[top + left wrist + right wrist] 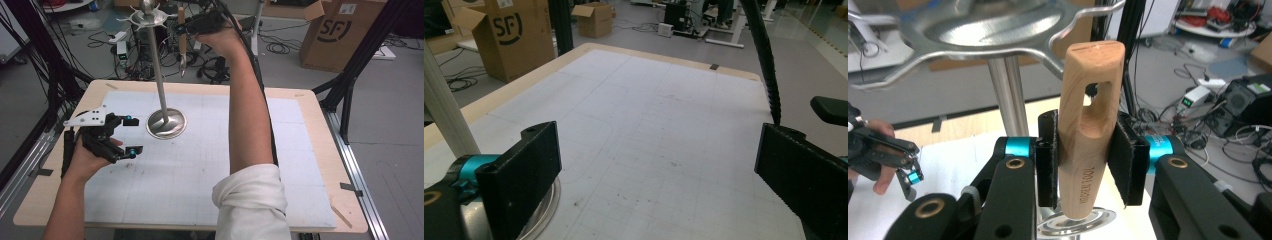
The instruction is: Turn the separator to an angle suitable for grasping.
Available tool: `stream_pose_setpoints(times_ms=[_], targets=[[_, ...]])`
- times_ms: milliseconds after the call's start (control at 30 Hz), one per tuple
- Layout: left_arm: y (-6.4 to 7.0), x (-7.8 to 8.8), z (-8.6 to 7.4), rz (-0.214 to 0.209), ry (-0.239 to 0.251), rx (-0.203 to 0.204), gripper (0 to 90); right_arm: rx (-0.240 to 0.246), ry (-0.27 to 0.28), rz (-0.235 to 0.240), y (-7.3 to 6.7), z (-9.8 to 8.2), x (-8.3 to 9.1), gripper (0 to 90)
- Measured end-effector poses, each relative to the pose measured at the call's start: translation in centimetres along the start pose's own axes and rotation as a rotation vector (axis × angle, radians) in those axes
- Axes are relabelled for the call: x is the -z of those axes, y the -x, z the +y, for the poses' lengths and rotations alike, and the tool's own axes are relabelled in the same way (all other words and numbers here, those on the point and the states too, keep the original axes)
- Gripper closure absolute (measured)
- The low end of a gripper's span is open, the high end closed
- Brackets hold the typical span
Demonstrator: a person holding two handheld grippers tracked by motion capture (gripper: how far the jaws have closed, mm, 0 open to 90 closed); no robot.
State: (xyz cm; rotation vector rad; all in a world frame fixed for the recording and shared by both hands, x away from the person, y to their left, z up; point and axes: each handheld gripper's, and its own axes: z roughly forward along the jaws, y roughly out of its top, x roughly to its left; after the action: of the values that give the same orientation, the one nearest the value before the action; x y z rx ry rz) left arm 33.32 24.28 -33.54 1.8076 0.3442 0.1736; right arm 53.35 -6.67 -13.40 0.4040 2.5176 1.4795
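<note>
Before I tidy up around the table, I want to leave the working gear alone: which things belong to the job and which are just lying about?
In the job:
- right gripper, shut on the wooden-handled utensil
- metal hanging stand
- left gripper, open, waiting on the table

Lying about:
- cardboard box
- cables on the floor

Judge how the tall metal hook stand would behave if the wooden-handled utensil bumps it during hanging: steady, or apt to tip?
The stand probably tips fairly easily: its thin pole rises high above a small round base, with the hook ring up top. The polished base on the smooth mat may also slide. The wooden-handled utensil, clamped in the right gripper, looks stiff, so a bump would pass straight on.
</note>
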Motion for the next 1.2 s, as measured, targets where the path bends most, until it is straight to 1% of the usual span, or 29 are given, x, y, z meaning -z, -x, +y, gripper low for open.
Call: stream_pose_setpoints(times_ms=[33, 133, 200, 367, 467, 500, 600, 633, 733, 800, 833, 867, 967, 1200], targets=[[0.0, 0.0, 0.0, 0.001, -0.002, -0.002, 5.3, 0.001, 0.002, 0.011, -0.1, 0.1, -0.2, 67.6], [0.0, 0.1, 0.0, 0.004, -0.005, -0.001, 5.3, 0.017, -0.008, 0.014, -0.5, 0.2, -0.5, 67.6], [0.0, 0.1, 0.0, 0.004, -0.002, 0.002, 5.3, 0.015, -0.006, 0.023, -0.7, 0.3, -0.5, 67.6], [0.0, 0.1, 0.0, 0.004, -0.002, 0.001, 5.3, 0.032, -0.006, 0.035, -1.1, 0.5, -0.4, 67.6], [0.1, -0.1, 0.0, -0.001, -0.002, 0.008, 5.3, 0.042, -0.019, 0.041, -1.4, 0.6, -0.6, 67.6], [0.1, -0.1, 0.0, 0.000, -0.006, 0.004, 5.3, 0.045, -0.019, 0.044, -1.4, 0.6, -0.7, 67.6], [0.1, -0.1, 0.0, 0.000, -0.012, -0.002, 5.3, 0.045, -0.034, 0.054, -1.6, 0.5, -1.0, 67.5], [0.1, -0.1, 0.0, -0.001, -0.011, -0.003, 5.3, 0.037, -0.036, 0.059, -1.7, 0.4, -1.2, 67.2], [0.1, -0.2, 0.0, -0.001, -0.011, 0.003, 5.3, 0.037, -0.018, 0.062, -1.7, 0.1, -1.2, 66.3], [0.1, -0.2, 0.0, -0.002, -0.013, 0.000, 5.3, 0.029, -0.006, 0.045, -1.8, -0.1, -1.1, 60.5], [0.1, -0.2, 0.0, -0.001, -0.015, -0.004, 5.3, 0.027, -0.001, 0.028, -1.9, -0.3, -1.0, 60.1], [0.2, -0.3, 0.0, -0.002, -0.016, 0.001, 5.3, 0.028, -0.003, 0.034, -1.9, -0.5, -0.9, 59.0], [0.1, -0.4, 0.0, -0.003, -0.023, -0.002, 5.3, 0.031, -0.034, 0.020, -2.0, -0.9, -0.5, 56.7], [0.2, -0.4, -0.1, 0.010, -0.025, -0.003, 5.3, 0.029, -0.004, 0.015, -2.8, -1.8, 1.6, 52.6]])
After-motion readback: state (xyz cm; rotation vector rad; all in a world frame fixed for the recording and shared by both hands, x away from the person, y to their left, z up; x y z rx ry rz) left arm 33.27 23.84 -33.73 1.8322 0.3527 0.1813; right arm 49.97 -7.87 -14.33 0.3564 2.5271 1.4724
